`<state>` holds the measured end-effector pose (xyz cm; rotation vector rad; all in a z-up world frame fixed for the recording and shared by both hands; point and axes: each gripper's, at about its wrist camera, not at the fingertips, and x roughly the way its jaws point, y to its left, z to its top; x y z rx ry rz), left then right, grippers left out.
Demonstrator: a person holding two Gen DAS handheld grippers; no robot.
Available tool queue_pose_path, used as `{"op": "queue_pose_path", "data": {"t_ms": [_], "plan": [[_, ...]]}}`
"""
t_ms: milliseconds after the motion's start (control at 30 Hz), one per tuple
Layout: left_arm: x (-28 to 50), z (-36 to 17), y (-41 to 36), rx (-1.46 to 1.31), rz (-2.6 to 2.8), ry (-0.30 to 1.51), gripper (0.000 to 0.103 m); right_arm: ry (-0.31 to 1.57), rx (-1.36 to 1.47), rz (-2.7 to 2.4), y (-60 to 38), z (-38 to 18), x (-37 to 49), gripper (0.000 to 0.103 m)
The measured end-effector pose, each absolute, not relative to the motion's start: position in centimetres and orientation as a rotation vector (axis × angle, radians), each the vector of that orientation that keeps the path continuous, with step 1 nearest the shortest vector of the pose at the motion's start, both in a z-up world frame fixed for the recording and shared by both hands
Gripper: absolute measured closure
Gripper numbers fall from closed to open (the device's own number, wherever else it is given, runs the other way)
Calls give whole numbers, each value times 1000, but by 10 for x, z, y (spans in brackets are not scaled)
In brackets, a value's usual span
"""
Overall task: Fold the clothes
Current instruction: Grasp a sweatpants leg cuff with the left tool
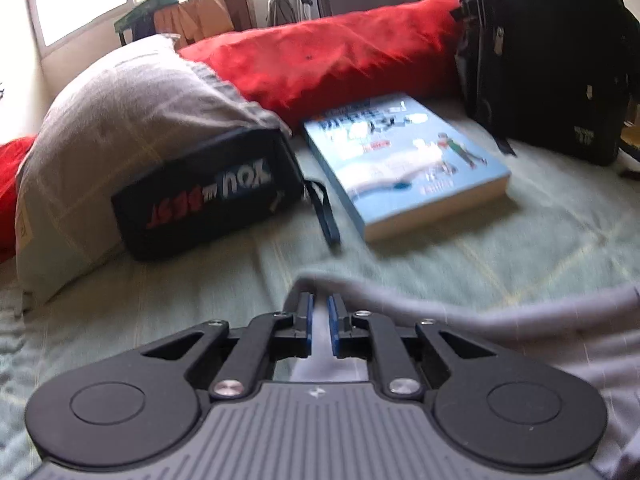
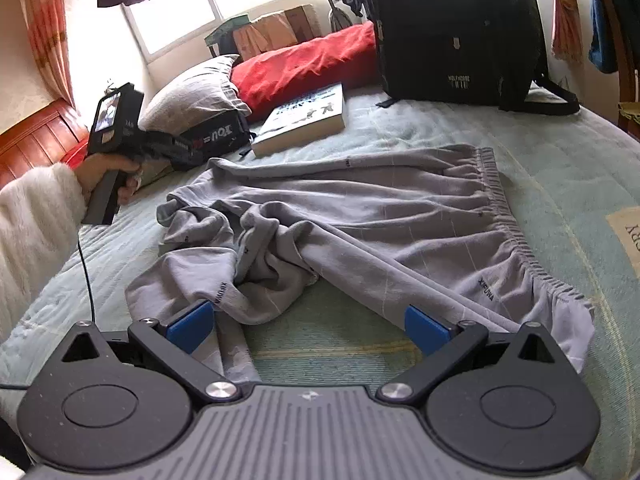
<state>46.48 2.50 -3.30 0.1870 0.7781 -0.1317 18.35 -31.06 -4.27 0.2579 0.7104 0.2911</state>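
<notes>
Grey trousers [image 2: 360, 216] lie on the pale green bedspread [image 2: 560, 168], elastic waistband to the right and the legs crumpled in a heap on the left. My left gripper [image 1: 319, 300] is shut on a fold of the grey trousers [image 1: 500, 332], whose cloth runs between its blue pads [image 1: 308, 320]. In the right wrist view a hand in a white fluffy sleeve holds the left gripper [image 2: 202, 156] at the garment's far left corner. My right gripper [image 2: 308, 330] is open just over the near edge of the trousers, with nothing between its fingers [image 2: 190, 330].
At the head of the bed lie a grey pillow [image 1: 120, 120], a red cushion [image 1: 320, 56], a black pouch with lettering [image 1: 208, 196] and a blue book [image 1: 400, 160]. A black backpack [image 2: 456, 28] stands at the back right. A wooden headboard [image 2: 36, 140] is at the left.
</notes>
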Motion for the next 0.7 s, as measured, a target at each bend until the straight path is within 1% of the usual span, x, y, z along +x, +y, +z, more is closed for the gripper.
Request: {"op": "queue_pose_path", "data": {"t_ms": [67, 100, 133, 300, 400, 600, 667, 700], "plan": [[447, -30, 32, 165, -156, 780, 79, 703, 264, 298, -310, -40, 180, 0], [438, -29, 36, 155, -170, 782, 71, 700, 268, 301, -310, -39, 178, 0], [428, -29, 40, 145, -179, 781, 66, 698, 270, 305, -309, -39, 176, 0], [405, -41, 54, 45, -212, 802, 66, 689, 282, 324, -307, -35, 164, 0], [396, -50, 60, -24, -231, 822, 70, 682, 286, 327, -307, -32, 156, 0], [380, -68, 72, -163, -270, 858, 70, 677, 299, 314, -310, -30, 152, 0], [374, -75, 76, -210, -282, 870, 70, 680, 309, 310, -311, -32, 153, 0], [375, -77, 73, -210, -282, 871, 67, 682, 313, 307, -312, -33, 153, 0]]}}
